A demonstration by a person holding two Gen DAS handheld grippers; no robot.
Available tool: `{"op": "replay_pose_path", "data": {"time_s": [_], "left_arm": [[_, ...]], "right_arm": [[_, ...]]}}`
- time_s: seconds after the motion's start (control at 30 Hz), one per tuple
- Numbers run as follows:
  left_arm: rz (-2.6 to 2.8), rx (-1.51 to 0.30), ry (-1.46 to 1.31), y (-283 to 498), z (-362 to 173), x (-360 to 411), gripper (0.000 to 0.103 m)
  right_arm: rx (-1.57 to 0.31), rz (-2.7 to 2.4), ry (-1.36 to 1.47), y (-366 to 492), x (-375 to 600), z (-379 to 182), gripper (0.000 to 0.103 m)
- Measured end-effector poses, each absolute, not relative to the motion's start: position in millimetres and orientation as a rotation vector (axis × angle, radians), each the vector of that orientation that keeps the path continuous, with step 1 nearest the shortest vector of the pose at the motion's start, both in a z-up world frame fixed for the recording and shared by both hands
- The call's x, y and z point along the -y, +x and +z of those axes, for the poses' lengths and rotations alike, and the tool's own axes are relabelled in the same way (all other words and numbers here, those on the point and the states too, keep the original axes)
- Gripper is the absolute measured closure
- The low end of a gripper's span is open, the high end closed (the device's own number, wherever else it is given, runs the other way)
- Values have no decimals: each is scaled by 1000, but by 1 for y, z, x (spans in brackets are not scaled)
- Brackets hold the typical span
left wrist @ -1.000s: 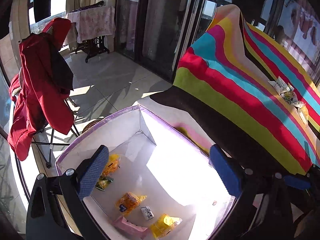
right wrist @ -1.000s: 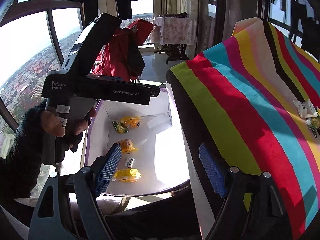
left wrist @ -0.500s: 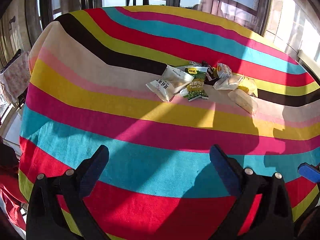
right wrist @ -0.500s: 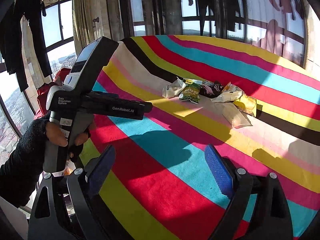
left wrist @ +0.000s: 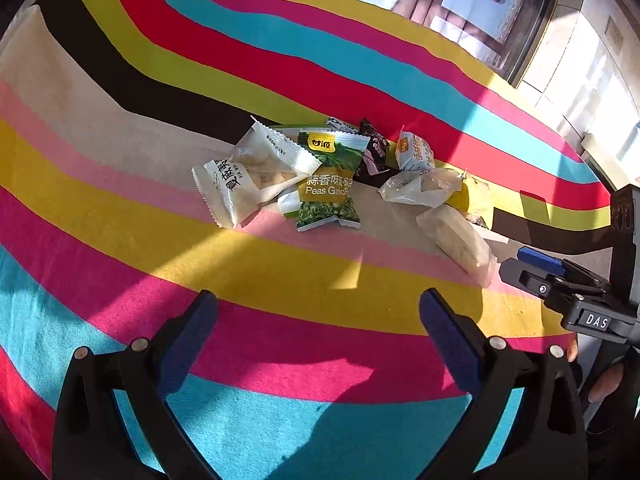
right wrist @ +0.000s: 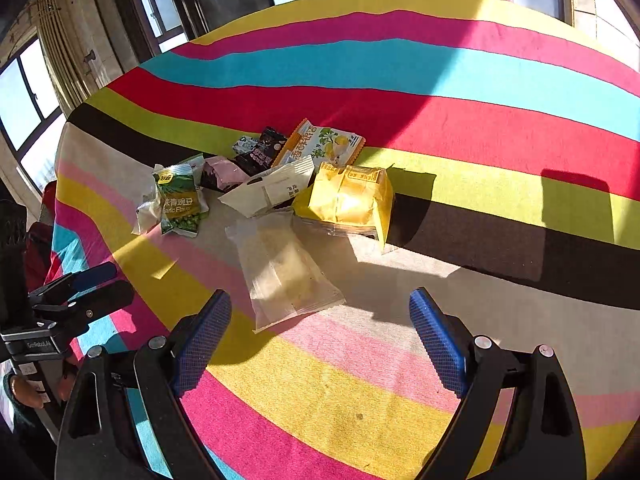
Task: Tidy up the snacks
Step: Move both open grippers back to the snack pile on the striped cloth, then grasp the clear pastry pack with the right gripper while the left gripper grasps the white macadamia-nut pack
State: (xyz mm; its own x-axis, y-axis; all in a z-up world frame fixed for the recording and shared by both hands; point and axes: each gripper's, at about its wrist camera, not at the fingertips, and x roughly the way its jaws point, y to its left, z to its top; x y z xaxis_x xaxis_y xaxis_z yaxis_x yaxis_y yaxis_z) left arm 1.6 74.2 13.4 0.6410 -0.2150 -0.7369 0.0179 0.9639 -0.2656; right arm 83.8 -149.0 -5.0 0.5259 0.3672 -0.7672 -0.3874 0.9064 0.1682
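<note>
Right wrist: crinkled snack packets (right wrist: 272, 184) heaped.

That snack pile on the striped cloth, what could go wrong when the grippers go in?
The packets overlap, so closing on the green pea bag might drag its neighbours. The clear packet lies flat and may slip out of the open right gripper. A pinch could also catch the cloth.

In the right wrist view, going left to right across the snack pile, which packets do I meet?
Green pea packet → black packet → clear packet with pale snack → yellow packet. The white and orange-edged packets overlap these, so I leave them out.
</note>
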Motion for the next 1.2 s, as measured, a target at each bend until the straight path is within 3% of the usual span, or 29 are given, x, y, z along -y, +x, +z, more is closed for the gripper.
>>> {"op": "replay_pose_path", "data": {"time_s": [0.13,0.17,0.23,0.27,0.5,0.77,1.2], "left_arm": [[-146,-860,-262,1,14,-75,2],[-146,-860,-261,1,13,-75,2],[-146,-858,-268,1,13,-76,2],[-146,-856,-273,1,13,-76,2],[-100,-807,-371,-4,14,-95,2],[-13,-799,-497,3,14,-119,2],[346,-1002,-479,107,16,-123,2]], "right_arm": [[-935,440,-167,99,119,-14,17],[-918,450,-193,97,115,-14,24],[-894,505,-201,86,114,-10,62],[-893,498,-207,78,115,-9,68],[-836,487,-105,19,143,-2,68],[-851,480,83,33,172,-2,68],[-827,496,118,27,177,2,67]]}}
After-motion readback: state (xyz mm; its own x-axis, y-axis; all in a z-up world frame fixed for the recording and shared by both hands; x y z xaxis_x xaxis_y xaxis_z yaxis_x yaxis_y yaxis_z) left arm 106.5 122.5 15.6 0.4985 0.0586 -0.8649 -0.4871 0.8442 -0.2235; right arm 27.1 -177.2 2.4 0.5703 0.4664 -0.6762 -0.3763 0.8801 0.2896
